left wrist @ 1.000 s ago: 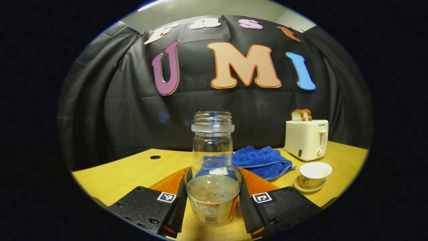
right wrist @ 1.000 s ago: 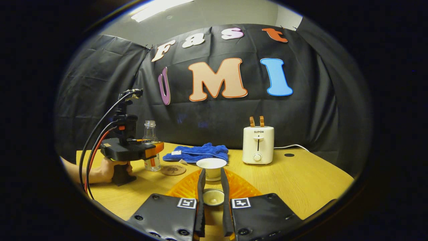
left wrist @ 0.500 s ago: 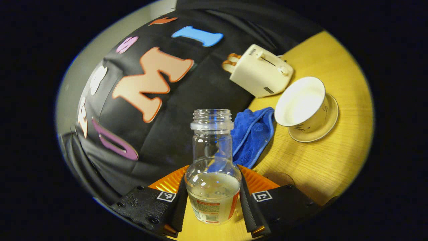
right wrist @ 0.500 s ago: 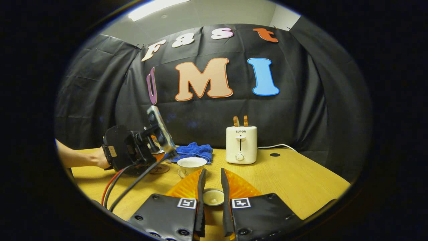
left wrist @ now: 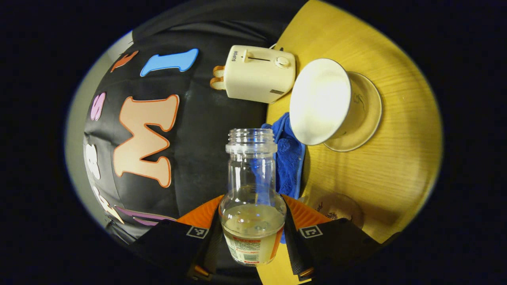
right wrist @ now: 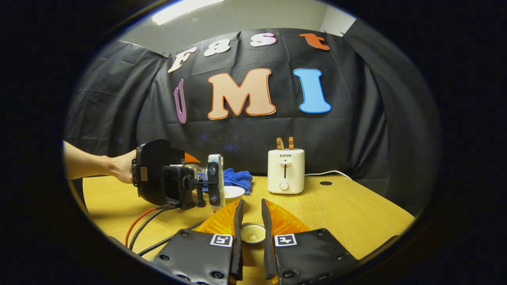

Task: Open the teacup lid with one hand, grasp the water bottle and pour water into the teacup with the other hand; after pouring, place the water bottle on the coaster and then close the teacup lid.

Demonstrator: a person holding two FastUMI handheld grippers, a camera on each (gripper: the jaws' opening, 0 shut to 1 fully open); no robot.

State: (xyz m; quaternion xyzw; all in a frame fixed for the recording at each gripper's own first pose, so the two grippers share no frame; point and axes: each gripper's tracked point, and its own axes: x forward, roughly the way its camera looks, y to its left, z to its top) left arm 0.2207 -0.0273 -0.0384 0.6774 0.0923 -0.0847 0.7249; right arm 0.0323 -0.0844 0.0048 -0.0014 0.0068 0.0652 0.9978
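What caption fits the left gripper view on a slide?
Left claw tilts the clear glass water bottle toward the open white teacup on its saucer.

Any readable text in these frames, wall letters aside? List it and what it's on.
"SUPOR": on the toaster.
Print on the water bottle label: too small to read.
Lettering on the coaster: blurred, unreadable.
Dark brush mark on the teacup: not legible.
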